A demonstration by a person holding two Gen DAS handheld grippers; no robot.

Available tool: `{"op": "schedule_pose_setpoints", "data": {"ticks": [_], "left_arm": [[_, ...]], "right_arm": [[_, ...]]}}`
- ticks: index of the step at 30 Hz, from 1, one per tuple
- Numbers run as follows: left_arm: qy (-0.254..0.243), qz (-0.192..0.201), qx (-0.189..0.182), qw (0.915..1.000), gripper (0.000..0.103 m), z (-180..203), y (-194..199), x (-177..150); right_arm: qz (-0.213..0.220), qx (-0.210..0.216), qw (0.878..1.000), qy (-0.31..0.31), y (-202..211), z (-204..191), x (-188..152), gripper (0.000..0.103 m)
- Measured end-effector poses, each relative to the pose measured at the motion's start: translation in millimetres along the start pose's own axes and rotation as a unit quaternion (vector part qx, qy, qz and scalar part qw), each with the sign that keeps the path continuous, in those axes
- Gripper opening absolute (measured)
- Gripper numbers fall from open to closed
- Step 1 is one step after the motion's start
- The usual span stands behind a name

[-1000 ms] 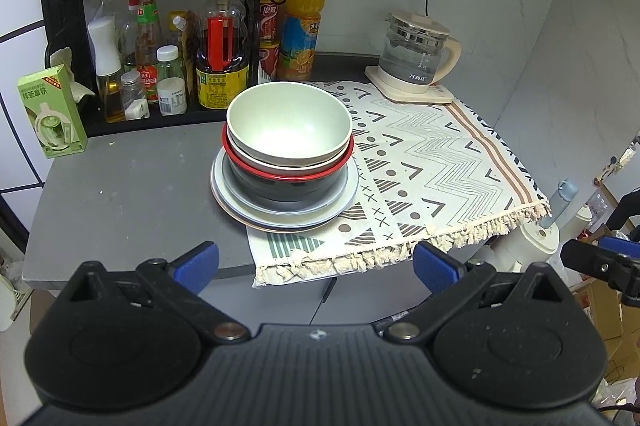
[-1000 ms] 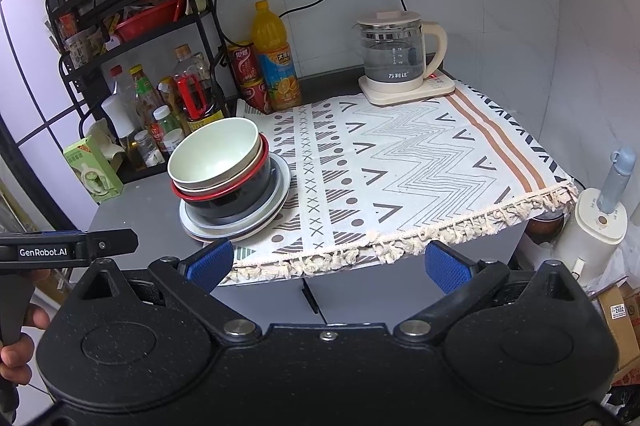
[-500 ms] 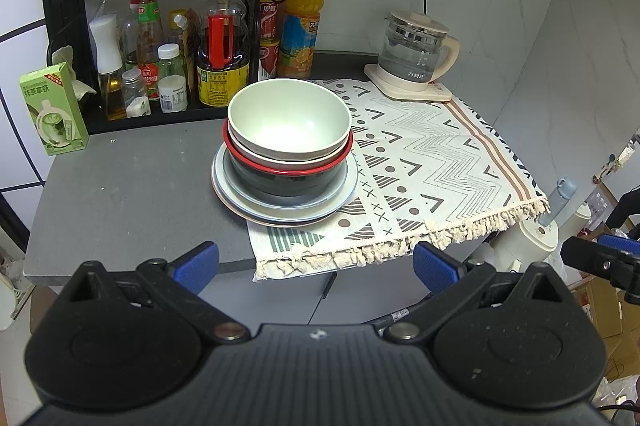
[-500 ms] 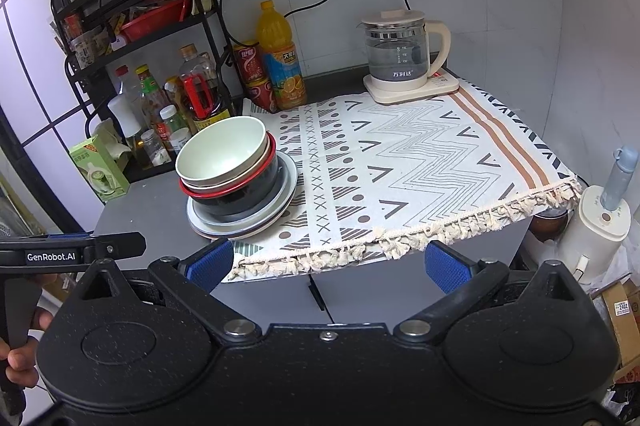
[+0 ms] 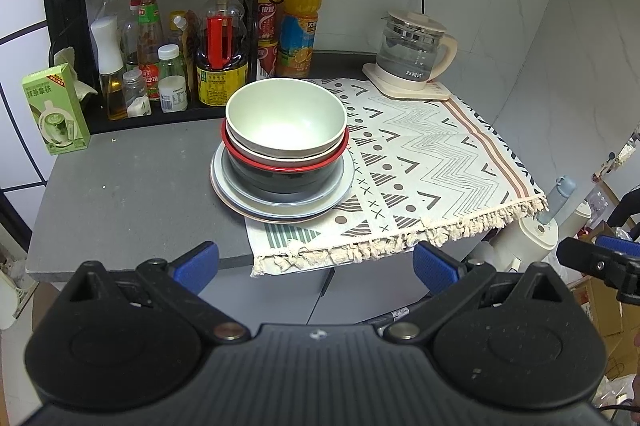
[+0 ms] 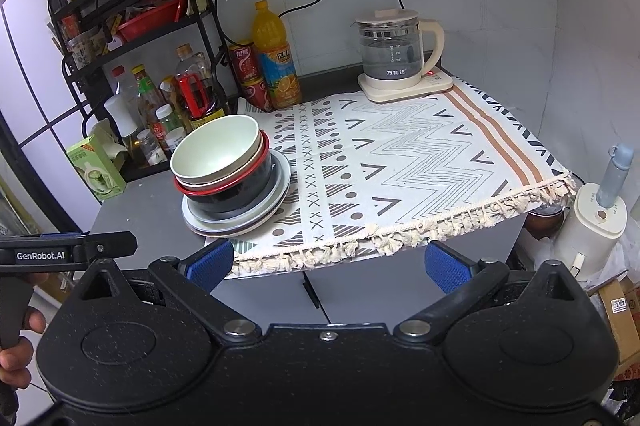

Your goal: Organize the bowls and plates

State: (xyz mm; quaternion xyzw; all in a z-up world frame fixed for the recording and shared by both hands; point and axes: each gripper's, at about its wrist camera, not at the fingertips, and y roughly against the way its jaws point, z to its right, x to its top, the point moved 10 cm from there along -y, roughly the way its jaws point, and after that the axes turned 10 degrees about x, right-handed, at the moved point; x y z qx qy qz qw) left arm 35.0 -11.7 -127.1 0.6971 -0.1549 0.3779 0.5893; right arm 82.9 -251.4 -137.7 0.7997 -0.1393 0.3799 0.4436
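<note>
A stack stands on the grey counter at the left edge of the patterned cloth. A pale green bowl (image 5: 285, 121) sits on top, nested in a beige bowl and a black bowl with a red rim (image 5: 280, 173), all on several stacked plates (image 5: 340, 193). The stack also shows in the right wrist view, with the green bowl (image 6: 214, 149) and the plates (image 6: 276, 201). My left gripper (image 5: 316, 266) is open and empty, in front of the counter edge. My right gripper (image 6: 328, 262) is open and empty, also short of the counter.
A patterned cloth (image 5: 420, 161) covers the counter's right half. A glass kettle (image 5: 412, 53) stands at the back right. A black rack with bottles (image 5: 168, 57), an orange juice bottle (image 5: 300, 21) and a green carton (image 5: 54, 109) stand at the back left. A white appliance (image 6: 596, 226) stands beside the counter.
Both grippers have drifted slightly closer to the counter; the stack looks a little nearer in the right wrist view. The stack has not moved.
</note>
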Motion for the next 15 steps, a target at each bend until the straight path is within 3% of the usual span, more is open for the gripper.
{"op": "schedule_pose_setpoints", "data": {"ticks": [15], "left_arm": [[-0.001,0.004,0.010,0.9999,0.102,6.6,10.0,3.4]], "right_arm": [[-0.009,0.012,1.000,0.004,-2.8,-2.5,1.0,0.103]]}}
